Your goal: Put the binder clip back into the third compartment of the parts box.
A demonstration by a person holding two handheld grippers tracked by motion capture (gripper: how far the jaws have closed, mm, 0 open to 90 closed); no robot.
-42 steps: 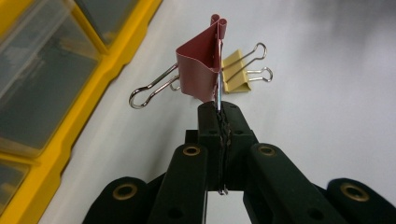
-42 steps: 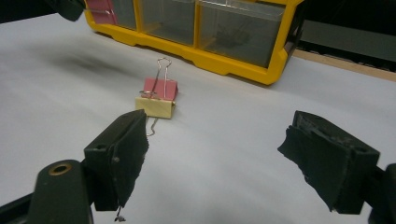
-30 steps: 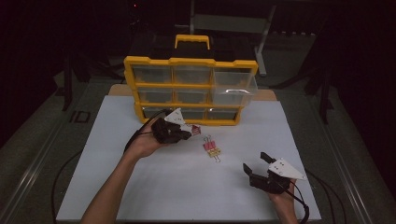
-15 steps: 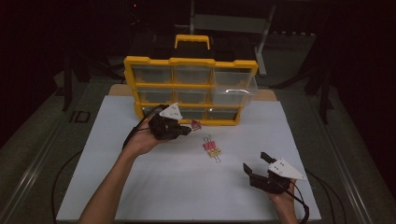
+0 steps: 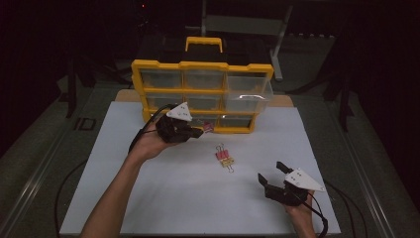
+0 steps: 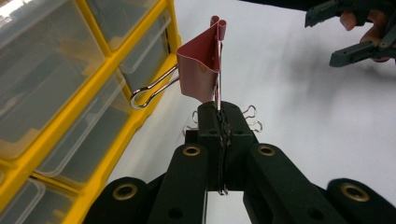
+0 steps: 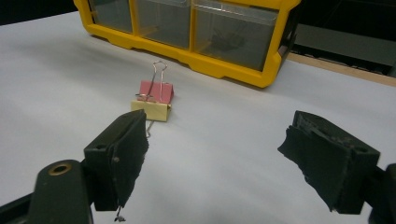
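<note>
The left gripper (image 6: pixel 219 116) is closed on a red clip (image 6: pixel 201 70) at centre frame beside the yellow drawer box (image 6: pixel 116 140). The right gripper (image 7: pixel 212 158) stands open, holding nothing.

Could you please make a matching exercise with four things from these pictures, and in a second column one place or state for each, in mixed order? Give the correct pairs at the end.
Things:
1. left gripper
2. right gripper
3. yellow binder clip
4. top right drawer

Places or states:
A. pulled out from the organizer
B. open, holding nothing
C. lying on the white table sheet
D. shut on a red binder clip

Pairs: 1-D, 2-B, 3-C, 4-A
</note>
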